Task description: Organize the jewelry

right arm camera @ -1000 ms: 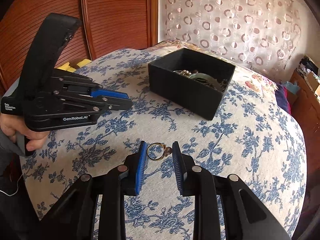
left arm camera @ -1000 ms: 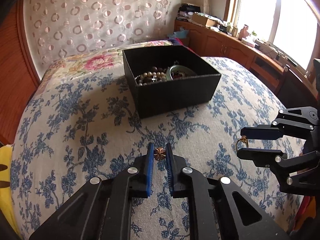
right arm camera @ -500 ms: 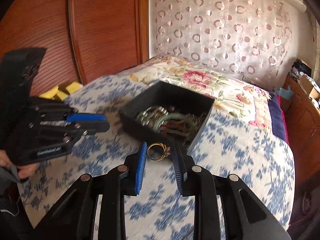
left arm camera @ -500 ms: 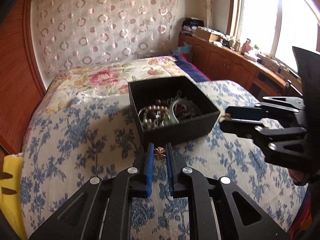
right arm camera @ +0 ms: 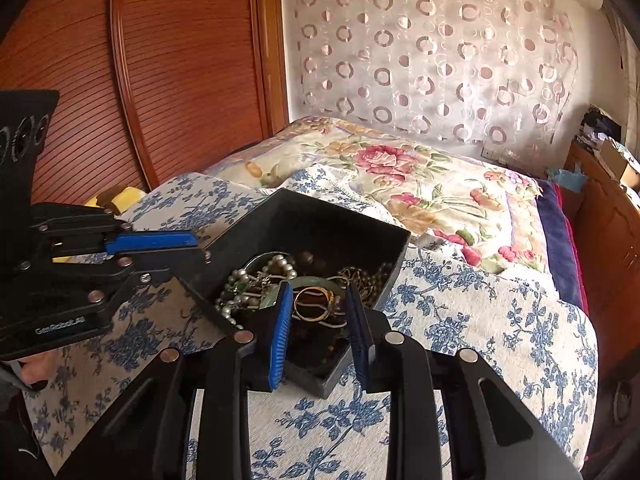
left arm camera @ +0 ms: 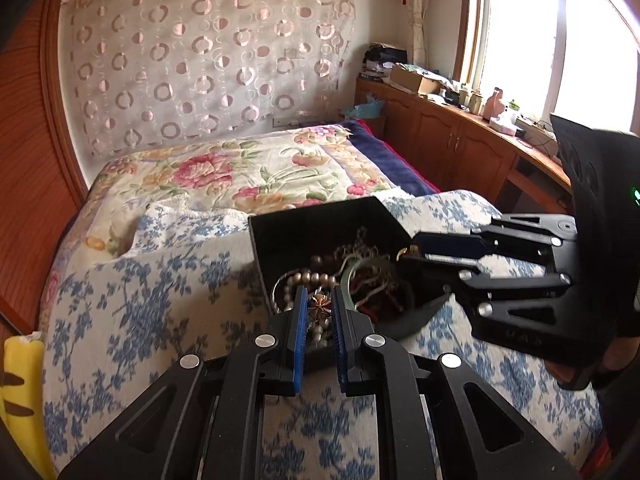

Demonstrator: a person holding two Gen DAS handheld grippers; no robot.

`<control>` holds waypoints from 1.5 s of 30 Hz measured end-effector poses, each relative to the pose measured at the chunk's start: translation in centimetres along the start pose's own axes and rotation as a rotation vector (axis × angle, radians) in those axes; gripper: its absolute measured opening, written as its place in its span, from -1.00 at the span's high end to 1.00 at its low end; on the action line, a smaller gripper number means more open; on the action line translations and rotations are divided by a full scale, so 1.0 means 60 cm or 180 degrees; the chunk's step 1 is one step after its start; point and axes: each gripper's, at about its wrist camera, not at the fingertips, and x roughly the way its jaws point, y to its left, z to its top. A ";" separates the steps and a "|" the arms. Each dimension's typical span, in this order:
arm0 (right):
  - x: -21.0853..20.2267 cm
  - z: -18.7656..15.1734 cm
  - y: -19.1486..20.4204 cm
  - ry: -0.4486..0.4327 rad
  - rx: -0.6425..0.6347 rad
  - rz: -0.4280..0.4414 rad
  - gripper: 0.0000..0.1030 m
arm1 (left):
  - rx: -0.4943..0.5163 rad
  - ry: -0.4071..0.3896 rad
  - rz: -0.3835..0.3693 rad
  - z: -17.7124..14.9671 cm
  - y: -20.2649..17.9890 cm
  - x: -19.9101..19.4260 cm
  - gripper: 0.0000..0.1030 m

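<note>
A black open box [left arm camera: 320, 220] [right arm camera: 320, 216] sits on the blue-flowered bedspread and holds pearl beads [left arm camera: 308, 279] [right arm camera: 240, 280], chains and a green bangle. My left gripper [left arm camera: 320, 306] is shut on a small copper flower-shaped piece [left arm camera: 320, 304] and holds it over the box's near edge. My right gripper [right arm camera: 316, 304] is shut on a gold ring [right arm camera: 314, 303] and holds it above the box's contents. The right gripper also shows in the left wrist view [left arm camera: 424, 254], reaching over the box from the right. The left gripper shows in the right wrist view [right arm camera: 176, 248] at the box's left side.
A floral quilt [left arm camera: 240, 172] lies behind the box toward the patterned curtain [left arm camera: 208, 60]. A wooden sideboard [left arm camera: 460, 140] with clutter runs under the window at right. A wooden wardrobe [right arm camera: 160, 80] stands at left. A yellow object [left arm camera: 20, 380] lies at the bed's left edge.
Both grippers have moved forward and up from the bedspread to over the box, each still carrying its piece. The box now sits right under both sets of fingertips.
</note>
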 end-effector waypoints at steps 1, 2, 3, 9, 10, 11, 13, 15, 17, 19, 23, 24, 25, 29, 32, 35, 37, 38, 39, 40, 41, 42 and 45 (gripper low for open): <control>0.001 0.000 -0.002 0.0001 0.0007 0.0006 0.31 | -0.0002 -0.0003 -0.0003 0.003 -0.001 0.004 0.79; 0.002 -0.001 -0.003 0.0005 0.0010 0.0014 0.24 | -0.0004 -0.0010 0.0001 0.007 -0.002 0.009 0.79; 0.002 -0.001 -0.004 0.0002 0.0009 0.0004 0.18 | -0.0010 -0.0015 0.0006 0.010 -0.002 0.013 0.79; -0.020 -0.010 -0.010 -0.0076 0.0076 -0.0020 0.18 | -0.0056 -0.0046 0.0044 0.014 -0.002 0.018 0.78; -0.026 -0.014 -0.011 -0.0096 0.0094 -0.0032 0.18 | -0.0061 -0.0051 0.0040 0.012 -0.003 0.015 0.76; -0.031 -0.016 -0.012 -0.0112 0.0115 -0.0044 0.18 | -0.0064 -0.0061 0.0058 0.011 -0.003 0.011 0.71; -0.046 -0.024 -0.011 -0.0158 0.0162 -0.0064 0.18 | -0.0083 -0.0085 0.0080 0.007 -0.005 0.002 0.62; -0.059 -0.031 -0.011 -0.0197 0.0204 -0.0088 0.18 | -0.0082 -0.0097 0.0082 0.002 -0.008 -0.010 0.47; -0.070 -0.037 -0.007 -0.0219 0.0221 -0.0108 0.18 | -0.0068 -0.0113 0.0107 -0.003 -0.012 -0.020 0.34; -0.083 -0.040 0.002 -0.0253 0.0239 -0.0159 0.18 | -0.0062 -0.0136 0.0139 -0.009 -0.015 -0.036 0.25; -0.123 -0.054 0.011 -0.0368 0.0358 -0.0267 0.11 | -0.0054 -0.0247 0.0258 -0.026 -0.024 -0.077 -0.35; -0.138 -0.059 0.016 -0.0419 0.0401 -0.0313 -0.06 | -0.0047 -0.0284 0.0288 -0.030 -0.026 -0.088 -0.43; -0.148 -0.062 0.018 -0.0460 0.0423 -0.0329 -0.21 | -0.0044 -0.0321 0.0310 -0.037 -0.029 -0.104 -0.47; -0.192 -0.079 0.039 -0.0591 0.0488 -0.0418 -0.24 | -0.0086 -0.0388 0.0341 -0.051 -0.035 -0.147 -0.52; -0.220 -0.088 0.051 -0.0676 0.0536 -0.0437 -0.28 | -0.0084 -0.0456 0.0387 -0.058 -0.043 -0.180 -0.79; -0.247 -0.097 0.062 -0.0758 0.0584 -0.0508 -0.40 | -0.0111 -0.0524 0.0436 -0.067 -0.048 -0.210 -0.84; -0.261 -0.101 0.068 -0.0798 0.0620 -0.0535 -0.53 | -0.0128 -0.0558 0.0503 -0.073 -0.049 -0.224 -0.85; -0.264 -0.100 0.072 -0.0810 0.0632 -0.0552 -0.57 | -0.0134 -0.0563 0.0528 -0.077 -0.051 -0.230 -0.85; -0.270 -0.102 0.075 -0.0827 0.0646 -0.0567 -0.66 | -0.0138 -0.0564 0.0547 -0.082 -0.053 -0.234 -0.85; -0.276 -0.104 0.078 -0.0849 0.0658 -0.0573 -0.81 | -0.0144 -0.0563 0.0584 -0.086 -0.054 -0.240 -0.85; -0.281 -0.107 0.080 -0.0873 0.0669 -0.0586 -0.87 | -0.0146 -0.0571 0.0621 -0.088 -0.055 -0.245 -0.85; -0.288 -0.110 0.083 -0.0899 0.0682 -0.0632 -0.96 | -0.0153 -0.0593 0.0667 -0.093 -0.056 -0.252 -0.85; -0.300 -0.118 0.091 -0.0919 0.0687 -0.0749 -0.96 | -0.0204 -0.0620 0.0723 -0.105 -0.052 -0.264 -0.85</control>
